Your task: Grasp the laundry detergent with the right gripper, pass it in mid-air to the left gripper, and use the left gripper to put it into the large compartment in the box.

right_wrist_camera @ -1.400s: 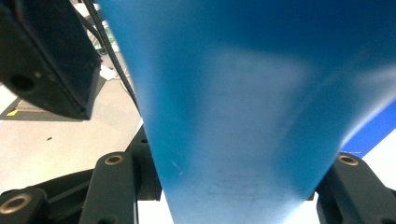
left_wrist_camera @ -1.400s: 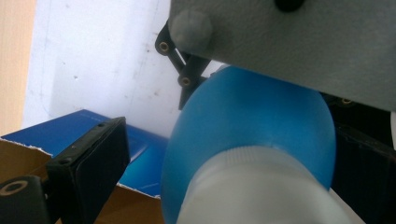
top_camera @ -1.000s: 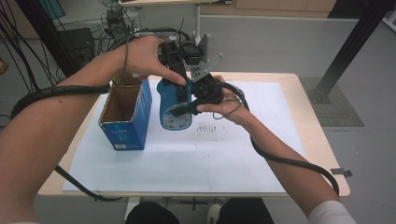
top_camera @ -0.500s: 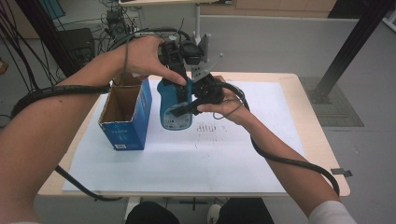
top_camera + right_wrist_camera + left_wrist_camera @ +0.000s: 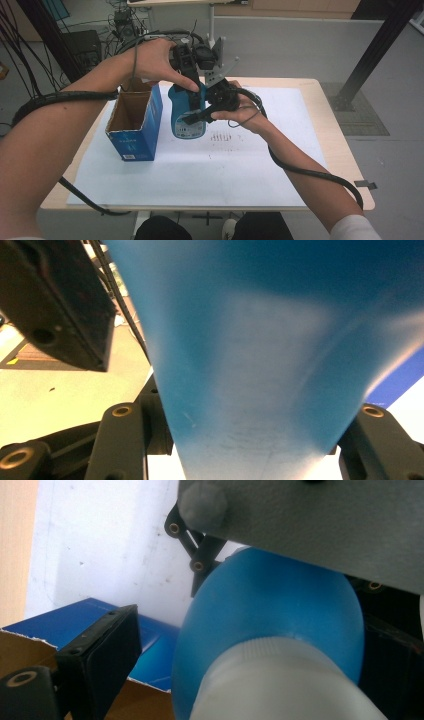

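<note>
Grey flooring and tangled cables are surrounding a wooden table point(image 5: 345, 165), which is carrying a white sheet point(image 5: 250, 170) across most of its top. Standing on that sheet, just to the left of both grippers, an open blue cardboard box point(image 5: 135, 125) is showing its brown inside. Right beside it, a blue bottle point(image 5: 186, 117) with a label on its front is standing upright, and both grippers are meeting at it.

From above, the left gripper point(image 5: 192, 82) is reaching down over the bottle's top; in the left gripper view its jaws are sitting apart on either side of the white cap point(image 5: 280, 680), one jaw off to the left with a gap to the cap, so I cannot tell whether it is truly gripping.

From the side, the right gripper point(image 5: 200, 114) is pressing in at the bottle's upper body; in the right gripper view the blue body point(image 5: 260, 365) is wedged between the jaws, which are clamped against it on both sides.
</note>
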